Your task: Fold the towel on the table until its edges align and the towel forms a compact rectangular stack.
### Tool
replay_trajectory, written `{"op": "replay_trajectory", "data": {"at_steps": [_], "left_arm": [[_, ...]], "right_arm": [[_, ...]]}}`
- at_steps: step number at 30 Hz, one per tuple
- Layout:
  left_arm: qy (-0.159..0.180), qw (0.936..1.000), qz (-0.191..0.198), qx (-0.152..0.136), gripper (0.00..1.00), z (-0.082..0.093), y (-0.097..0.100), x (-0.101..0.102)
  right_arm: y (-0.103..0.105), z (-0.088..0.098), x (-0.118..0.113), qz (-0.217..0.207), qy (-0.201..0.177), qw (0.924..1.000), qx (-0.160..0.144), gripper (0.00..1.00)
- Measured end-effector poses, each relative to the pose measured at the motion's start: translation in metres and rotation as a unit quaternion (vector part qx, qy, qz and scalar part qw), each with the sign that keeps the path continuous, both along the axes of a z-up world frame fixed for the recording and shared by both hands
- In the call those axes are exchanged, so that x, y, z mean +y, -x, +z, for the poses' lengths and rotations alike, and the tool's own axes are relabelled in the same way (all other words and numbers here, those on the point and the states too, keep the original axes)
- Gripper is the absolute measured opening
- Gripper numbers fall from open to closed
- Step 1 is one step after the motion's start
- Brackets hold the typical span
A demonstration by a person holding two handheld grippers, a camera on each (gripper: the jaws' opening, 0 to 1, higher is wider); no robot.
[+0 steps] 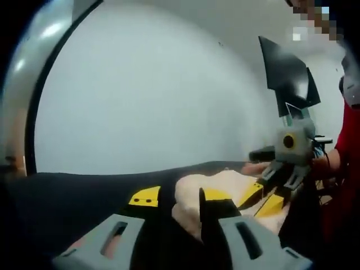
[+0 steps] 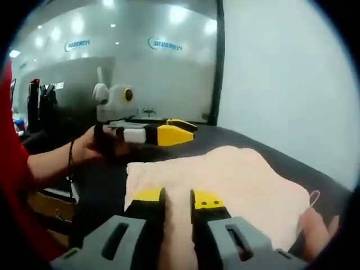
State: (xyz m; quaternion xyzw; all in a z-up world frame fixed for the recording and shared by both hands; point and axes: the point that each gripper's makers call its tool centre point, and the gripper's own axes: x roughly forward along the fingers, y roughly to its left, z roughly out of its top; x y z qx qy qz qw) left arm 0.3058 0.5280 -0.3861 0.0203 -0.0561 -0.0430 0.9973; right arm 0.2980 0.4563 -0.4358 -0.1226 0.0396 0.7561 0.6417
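Lying flat: towel (image 2: 225,180) | long axis toward far-right corner | right tool (image 2: 177,202) over near edge

Two blue logos with lettering (image 2: 163,44) sit on the pale glass wall (image 2: 169,73) in the right gripper view, one at about eleven o'clock and the other (image 2: 79,45) toward ten o'clock, but the characters are too small and blurred to read. A small white tag (image 2: 59,85) on dark equipment at nine o'clock is equally illegible. Nothing in the left gripper view carries readable text.
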Motion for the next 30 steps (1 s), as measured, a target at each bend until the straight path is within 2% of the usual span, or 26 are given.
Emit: {"op": "replay_trajectory", "data": {"at_steps": [1,2,4,6,7,9,10,11,12,14,15,16,18,19,20,21,22,23,24,25,26,28,30], "left_arm": [[0.0,1.0,-0.001,0.0,0.27,0.0,0.0,0.0],[0.0,1.0,-0.001,-0.001,0.27,0.001,0.0,-0.001],[-0.003,0.9999,-0.01,-0.013,0.27,0.007,0.0,-0.004],[0.001,0.9984,-0.045,-0.033,0.27,0.021,-0.003,-0.02],[-0.011,0.9969,-0.073,-0.027,0.27,0.025,-0.008,-0.034],[-0.043,0.9953,-0.087,0.0,0.3,0.023,-0.02,-0.049],[-0.061,0.9941,-0.089,0.014,0.31,0.021,-0.028,-0.053],[-0.063,0.9938,-0.087,0.026,0.31,0.021,-0.037,-0.058],[-0.064,0.9936,-0.09,0.024,0.31,0.026,-0.041,-0.062],[-0.076,0.9915,-0.101,0.032,0.32,0.029,-0.048,-0.07],[-0.091,0.989,-0.106,0.05,0.33,0.024,-0.051,-0.072],[-0.118,0.9839,-0.123,0.054,0.33,0.019,-0.054,-0.081],[-0.129,0.9757,-0.157,0.083,0.36,0.002,-0.059,-0.093],[-0.132,0.9722,-0.168,0.096,0.36,-0.008,-0.061,-0.094],[-0.123,0.9725,-0.16,0.117,0.37,-0.019,-0.063,-0.088],[-0.124,0.974,-0.135,0.133,0.38,-0.028,-0.066,-0.075],[-0.125,0.9751,-0.123,0.136,0.38,-0.032,-0.067,-0.067],[-0.104,0.9775,-0.131,0.128,0.38,-0.032,-0.065,-0.066],[-0.071,0.9793,-0.14,0.128,0.38,-0.033,-0.062,-0.067],[-0.061,0.9806,-0.135,0.128,0.38,-0.035,-0.059,-0.063],[-0.06,0.9813,-0.13,0.128,0.38,-0.036,-0.059,-0.06],[-0.039,0.9813,-0.125,0.142,0.39,-0.044,-0.057,-0.055],[-0.012,0.9815,-0.125,0.145,0.38,-0.047,-0.056,-0.053]], "right_arm": [[-0.001,0.0,-0.001,-0.002,0.005,0.9998,0.021,0.16],[-0.003,0.002,-0.001,-0.002,0.007,0.9995,0.03,0.16],[-0.003,0.002,-0.001,0.001,0.002,0.9996,0.029,0.16],[-0.003,0.002,-0.002,0.004,-0.005,0.9994,0.033,0.16],[-0.004,0.003,-0.003,0.004,-0.007,0.9993,0.038,0.16],[-0.006,0.013,-0.011,0.002,-0.013,0.9994,0.032,0.18],[-0.009,0.02,-0.016,0.001,-0.019,0.9993,0.033,0.23],[-0.009,0.027,-0.026,0.004,-0.02,0.9988,0.044,0.28],[-0.008,0.035,-0.037,0.01,-0.027,0.9982,0.052,0.31],[-0.027,0.053,-0.055,-0.026,-0.068,0.9964,0.044,0.34],[-0.037,0.055,-0.062,-0.038,-0.076,0.9951,0.051,0.34],[-0.042,0.052,-0.066,-0.039,-0.073,0.9949,0.057,0.34],[-0.055,0.042,-0.067,-0.048,-0.06,0.9948,0.067,0.36],[-0.059,0.038,-0.064,-0.047,-0.05,0.9958,0.061,0.43],[-0.061,0.036,-0.06,-0.043,-0.051,0.996,0.059,0.51],[-0.061,0.036,-0.058,-0.038,-0.055,0.9961,0.058,0.58],[-0.06,0.036,-0.054,-0.032,-0.058,0.9959,0.061,0.67],[-0.056,0.029,-0.052,-0.023,-0.041,0.9968,0.065,0.68],[-0.058,0.016,-0.049,-0.018,-0.007,0.998,0.06,0.68],[-0.057,0.012,-0.047,-0.016,0.0,0.9983,0.056,0.69],[-0.056,0.012,-0.043,-0.012,-0.013,0.9981,0.058,0.69],[-0.057,0.005,-0.04,-0.005,0.004,0.9963,0.086,0.68],[-0.061,0.003,-0.036,-0.002,0.01,0.9955,0.094,0.67]]}}
